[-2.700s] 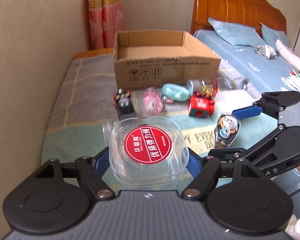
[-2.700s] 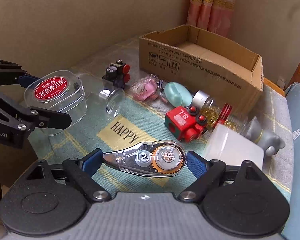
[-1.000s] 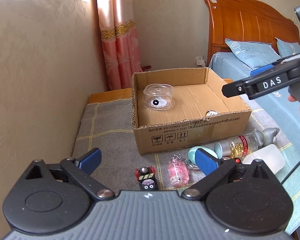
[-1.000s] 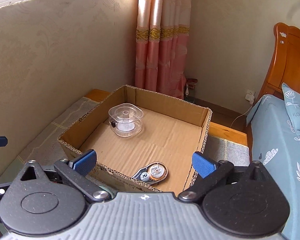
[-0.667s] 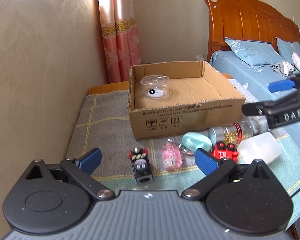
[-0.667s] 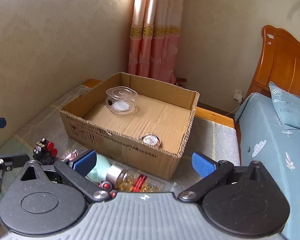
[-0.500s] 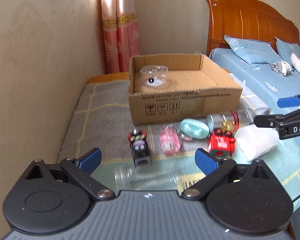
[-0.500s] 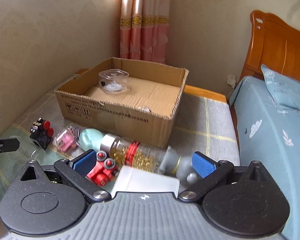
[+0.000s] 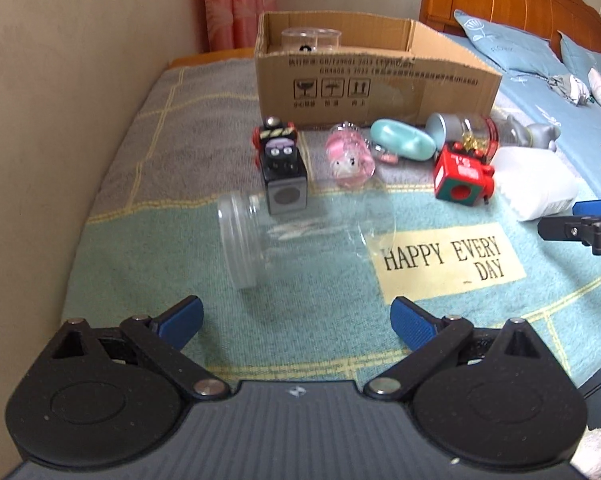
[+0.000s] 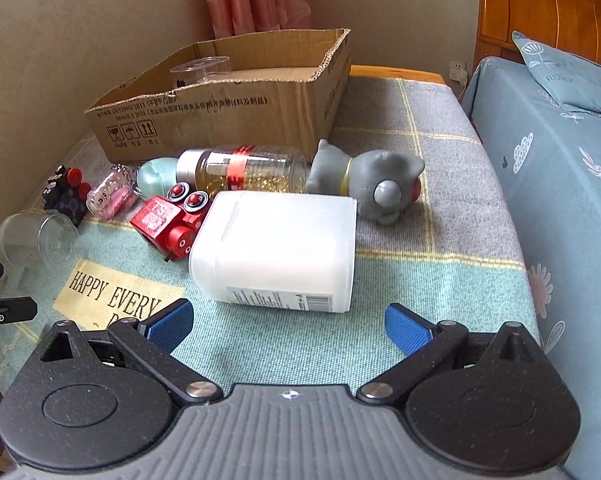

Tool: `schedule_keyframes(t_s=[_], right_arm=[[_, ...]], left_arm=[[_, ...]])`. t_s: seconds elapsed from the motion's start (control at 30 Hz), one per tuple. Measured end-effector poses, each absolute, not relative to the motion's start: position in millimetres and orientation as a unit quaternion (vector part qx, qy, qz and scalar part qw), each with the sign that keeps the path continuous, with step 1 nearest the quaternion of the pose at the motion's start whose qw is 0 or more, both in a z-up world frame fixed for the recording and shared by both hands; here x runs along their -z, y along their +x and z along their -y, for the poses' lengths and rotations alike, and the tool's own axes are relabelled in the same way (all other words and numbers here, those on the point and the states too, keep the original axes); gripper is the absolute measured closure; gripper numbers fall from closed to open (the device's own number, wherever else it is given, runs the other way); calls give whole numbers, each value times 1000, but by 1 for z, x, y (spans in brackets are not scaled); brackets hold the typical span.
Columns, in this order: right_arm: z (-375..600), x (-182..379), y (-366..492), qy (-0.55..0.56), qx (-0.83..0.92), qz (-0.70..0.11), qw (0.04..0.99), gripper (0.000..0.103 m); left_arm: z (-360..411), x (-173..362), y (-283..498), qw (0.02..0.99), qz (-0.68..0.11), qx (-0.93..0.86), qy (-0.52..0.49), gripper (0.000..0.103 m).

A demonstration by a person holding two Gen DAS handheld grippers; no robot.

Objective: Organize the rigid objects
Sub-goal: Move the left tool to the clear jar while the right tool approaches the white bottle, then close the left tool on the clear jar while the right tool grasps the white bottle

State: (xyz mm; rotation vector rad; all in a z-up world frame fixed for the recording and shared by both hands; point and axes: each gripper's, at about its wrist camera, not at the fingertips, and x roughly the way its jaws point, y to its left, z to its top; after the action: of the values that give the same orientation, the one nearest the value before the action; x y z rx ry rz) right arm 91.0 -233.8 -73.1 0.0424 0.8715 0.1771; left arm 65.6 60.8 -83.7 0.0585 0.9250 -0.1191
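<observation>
both grippers lowered from box, left gripper (image 9: 296,316) facing clear jar (image 9: 300,236)

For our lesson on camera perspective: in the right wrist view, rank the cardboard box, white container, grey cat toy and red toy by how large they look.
1. Cardboard box
2. White container, enlarged by nearness
3. Grey cat toy
4. Red toy

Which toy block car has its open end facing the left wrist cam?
The red car: a round hole faces the camera. The black car shows a closed grey end.
</observation>
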Motion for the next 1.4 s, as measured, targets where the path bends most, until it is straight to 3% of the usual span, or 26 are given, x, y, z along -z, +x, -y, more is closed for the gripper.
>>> schedule_keyframes(t_s=[0.23,0.63,1.3,1.4], right_arm=[[216,82,87,-53,-85,-414,905,0],[212,87,85,-40,-66,-380,922,0],[197,65,115,-24,-47,-396,917,0],[198,64,115,-25,-36,-402,915,6]], left_arm=[[-53,92,73,894,-442,60,33,1],[-46,89,92,899,-434,51,23,1],[-48,77,99,913,-407,31,20,1],[-48,76,98,913,-406,28,24,1]])
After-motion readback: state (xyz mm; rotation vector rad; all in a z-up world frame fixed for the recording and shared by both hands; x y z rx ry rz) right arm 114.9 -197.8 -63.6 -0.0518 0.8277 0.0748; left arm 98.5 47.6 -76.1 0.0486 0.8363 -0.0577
